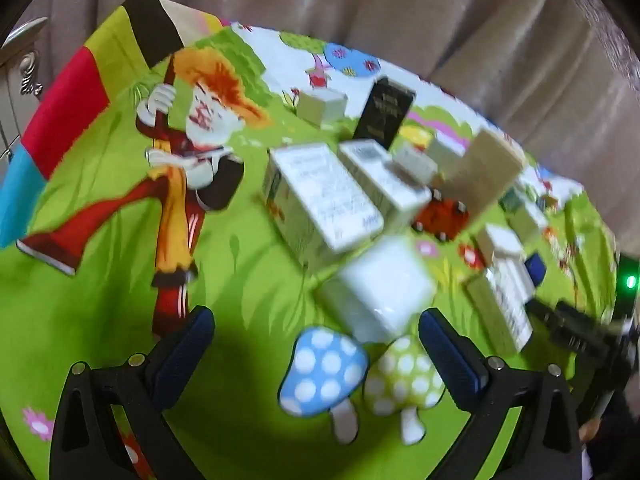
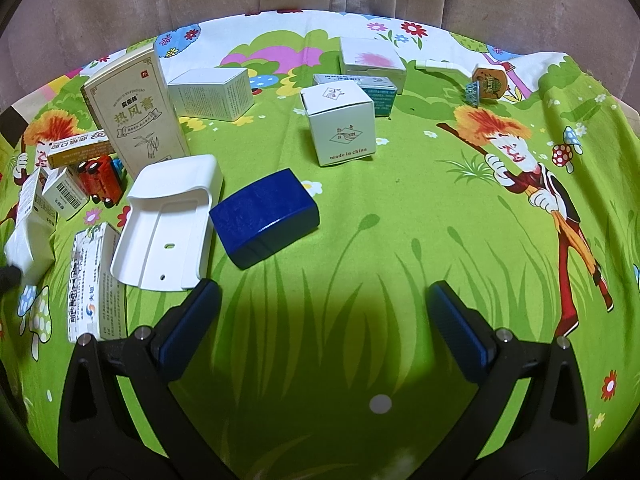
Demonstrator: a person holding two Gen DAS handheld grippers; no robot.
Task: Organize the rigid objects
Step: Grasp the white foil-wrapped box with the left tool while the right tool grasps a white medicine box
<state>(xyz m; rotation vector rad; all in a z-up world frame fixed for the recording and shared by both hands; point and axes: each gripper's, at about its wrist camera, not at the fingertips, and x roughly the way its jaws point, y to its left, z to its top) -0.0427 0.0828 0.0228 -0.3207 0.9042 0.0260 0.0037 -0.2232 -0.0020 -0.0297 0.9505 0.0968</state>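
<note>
Several small boxes lie scattered on a green cartoon cloth. In the blurred left wrist view my left gripper (image 1: pixel 316 344) is open and empty, just short of a white box (image 1: pixel 380 288); a larger printed white box (image 1: pixel 324 196) and a black box (image 1: pixel 382 114) stand beyond. In the right wrist view my right gripper (image 2: pixel 324 320) is open and empty. A dark blue box (image 2: pixel 264 218) lies ahead of it to the left, beside a white plastic holder (image 2: pixel 168 224). A white cube box marked "made in china" (image 2: pixel 342 122) stands farther back.
A tall beige box (image 2: pixel 138 110), a red toy car (image 2: pixel 102 182) and several small medicine boxes (image 2: pixel 94 280) crowd the left side. More boxes (image 2: pixel 370 58) and a small badge (image 2: pixel 488 82) sit at the back. A curtain hangs behind the table.
</note>
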